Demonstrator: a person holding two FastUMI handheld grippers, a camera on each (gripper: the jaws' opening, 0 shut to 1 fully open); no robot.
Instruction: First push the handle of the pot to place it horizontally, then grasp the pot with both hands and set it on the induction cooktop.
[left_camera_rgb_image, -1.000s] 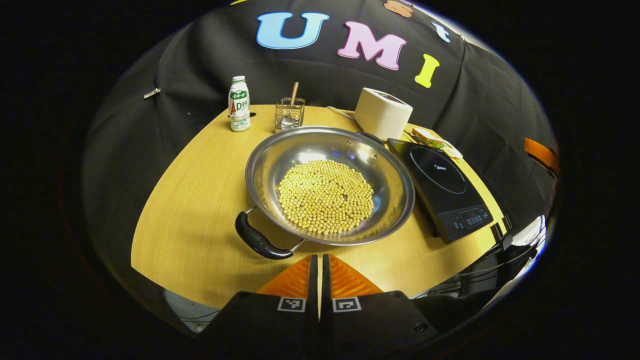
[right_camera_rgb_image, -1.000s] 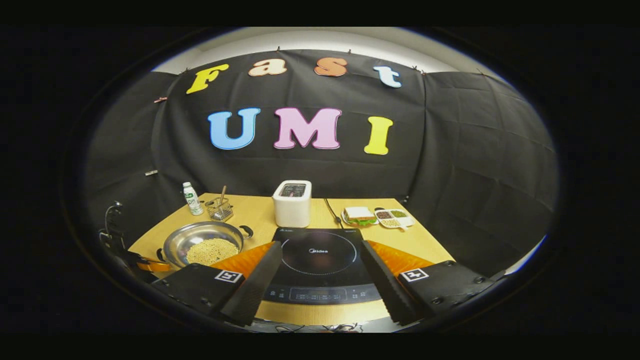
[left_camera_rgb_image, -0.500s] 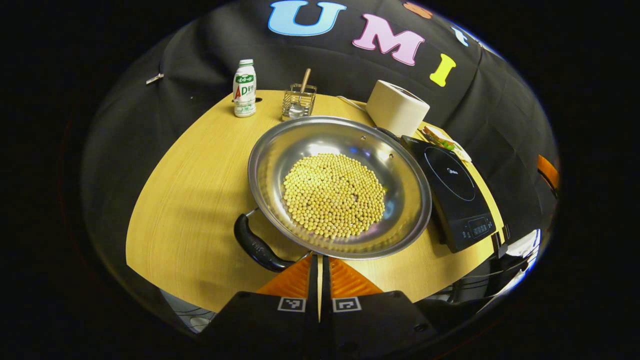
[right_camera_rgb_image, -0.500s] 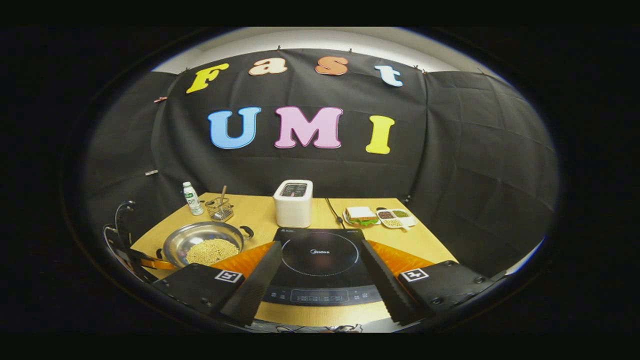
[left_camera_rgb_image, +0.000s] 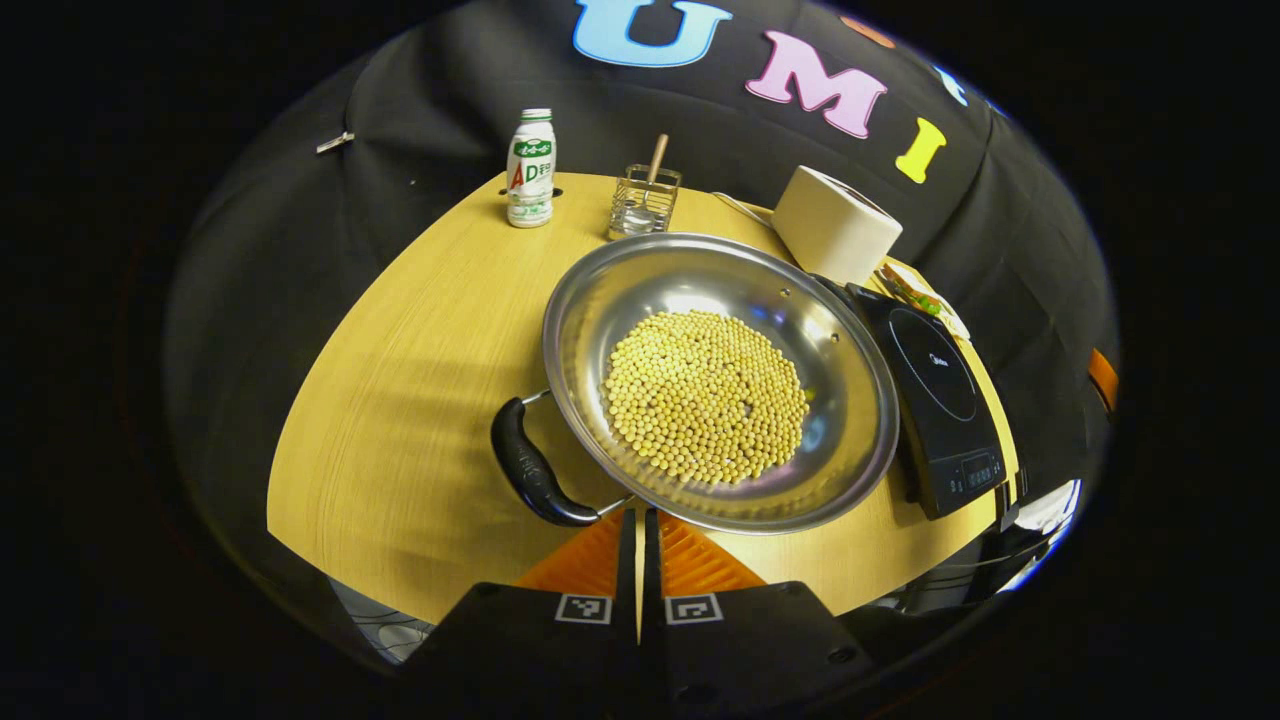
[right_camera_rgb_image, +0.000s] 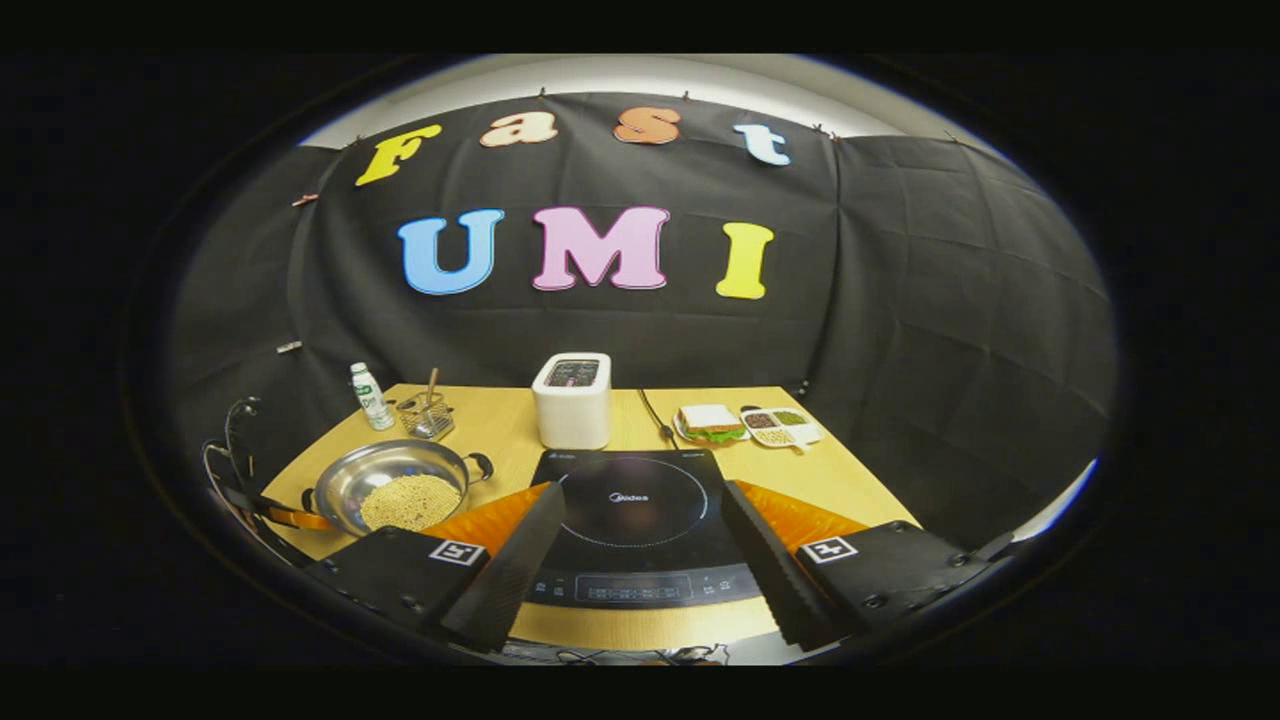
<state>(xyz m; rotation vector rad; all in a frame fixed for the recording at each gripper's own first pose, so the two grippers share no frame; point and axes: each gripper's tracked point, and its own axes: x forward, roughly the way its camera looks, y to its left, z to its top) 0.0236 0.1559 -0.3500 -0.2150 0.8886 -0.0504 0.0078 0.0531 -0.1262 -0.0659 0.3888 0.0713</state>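
1. Currently: one steel pot (left_camera_rgb_image: 720, 380) on the wooden table (left_camera_rgb_image: 400, 400), two black handles, beans inside (round, yellow).
2. Near handle (left_camera_rgb_image: 530, 465) at lower left; handle axis runs diagonally.
3. Pot sits beside the flat black induction cooktop (right_camera_rgb_image: 640, 525).
4. Left gripper (left_camera_rgb_image: 638, 520) fingers together, at the pot rim.
5. Right gripper (right_camera_rgb_image: 640, 545) spread apart.

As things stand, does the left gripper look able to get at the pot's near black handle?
Probably yes. The left gripper, fingers together, sits right beside the handle at the pot rim, with bare table around it and nothing between.
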